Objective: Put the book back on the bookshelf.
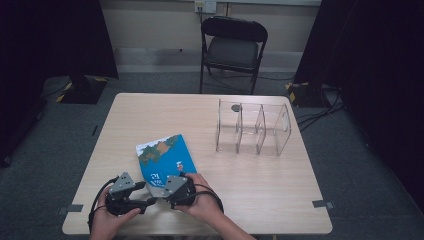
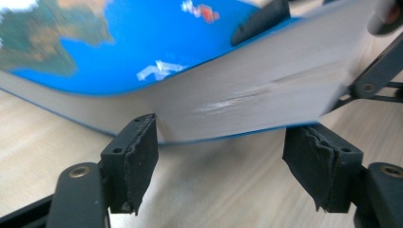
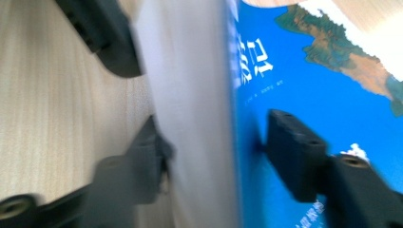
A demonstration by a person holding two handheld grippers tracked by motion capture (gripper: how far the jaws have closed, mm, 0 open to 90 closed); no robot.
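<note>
We find the blue book (image 1: pixel 165 159) near the table's (image 1: pixel 280 200) front edge, well clear of the acrylic organizer (image 1: pixel 252 129) — bare tabletop between. The right gripper (image 3: pixel 216 156) pinches its raised near edge; the left gripper (image 2: pixel 221 161) sits below it, jaws apart — nothing between.

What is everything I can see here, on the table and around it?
Book: one, blue with a map cover, near edge of table, lifted at one end.
Clear divider box: one, see-through, far right of table.
Table: one, light wood.
Folding chair: one, black, behind table.
Left gripper: one, black, its fingers apart, just below the book's page edge.
Right gripper: one, black, fingers either side of the book's edge.
Hands: two, bottom edge.
</note>
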